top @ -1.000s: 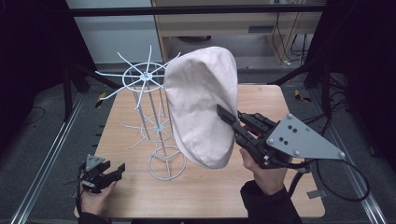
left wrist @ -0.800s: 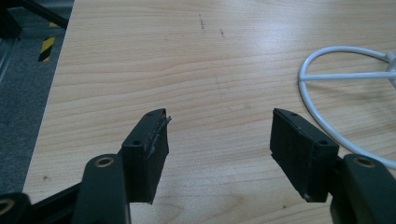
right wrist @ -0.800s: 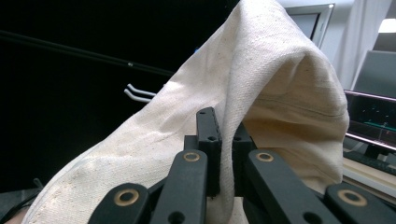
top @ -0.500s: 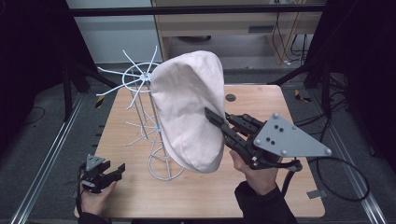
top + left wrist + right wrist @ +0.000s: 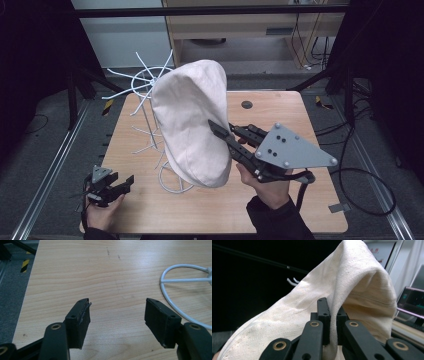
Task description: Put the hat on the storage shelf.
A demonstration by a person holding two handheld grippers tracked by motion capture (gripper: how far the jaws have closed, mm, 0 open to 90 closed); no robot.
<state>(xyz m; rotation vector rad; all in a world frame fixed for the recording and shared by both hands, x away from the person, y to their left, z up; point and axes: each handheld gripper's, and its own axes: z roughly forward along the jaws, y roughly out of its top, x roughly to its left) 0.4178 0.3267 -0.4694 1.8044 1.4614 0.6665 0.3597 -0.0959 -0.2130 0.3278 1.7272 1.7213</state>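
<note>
Item: cream cloth hat point(image 5: 192, 122), held aloft over mid-table, in front of the white wire rack point(image 5: 150, 107). Right tongs point(image 5: 332, 315) clamped on a fold of its fabric. Left tongs point(image 5: 117, 315) wide, empty, low over the table point(image 5: 305, 112) at near left. Step: probably hanging the hat on the rack. Next: lower its opening over a prong, then release.

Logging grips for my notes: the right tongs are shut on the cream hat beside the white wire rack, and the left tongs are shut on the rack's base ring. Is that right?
Not quite. The left tongs are open and hold nothing; the left gripper view shows bare table between them, with the base ring off to one side. The right tongs are indeed shut on the cream hat beside the white wire rack.
</note>
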